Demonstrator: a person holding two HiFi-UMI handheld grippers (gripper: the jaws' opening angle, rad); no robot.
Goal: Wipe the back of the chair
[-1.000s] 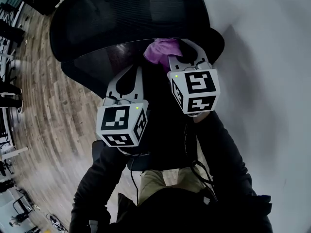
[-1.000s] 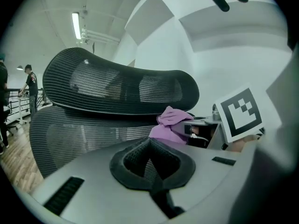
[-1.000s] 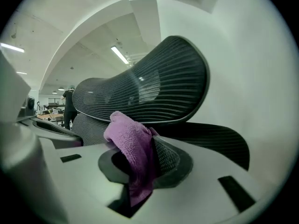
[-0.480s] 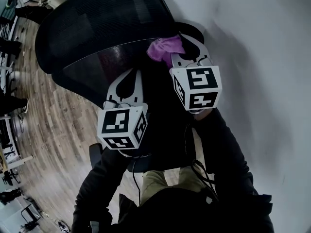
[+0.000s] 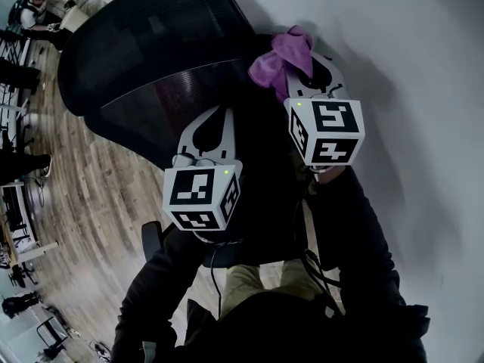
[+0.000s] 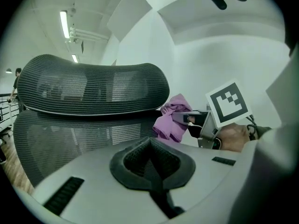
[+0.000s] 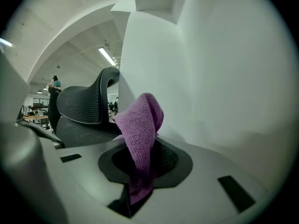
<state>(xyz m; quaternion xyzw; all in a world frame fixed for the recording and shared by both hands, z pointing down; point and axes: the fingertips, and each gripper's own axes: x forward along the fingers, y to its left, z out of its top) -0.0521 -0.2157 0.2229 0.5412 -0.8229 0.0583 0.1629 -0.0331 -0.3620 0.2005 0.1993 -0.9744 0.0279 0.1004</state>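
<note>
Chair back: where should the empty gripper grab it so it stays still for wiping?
Probably the headrest, by its top edge. It is a thin, curved mesh pad standing above the backrest, so the jaws could likely close over that edge. Come from the person's side, where the left gripper faces it. That gripper is shut and would need opening first.

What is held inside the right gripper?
A purple cloth is clamped in the right gripper, and its loose end sticks out forward. The pinched part of the cloth is covered by the jaws.
</note>
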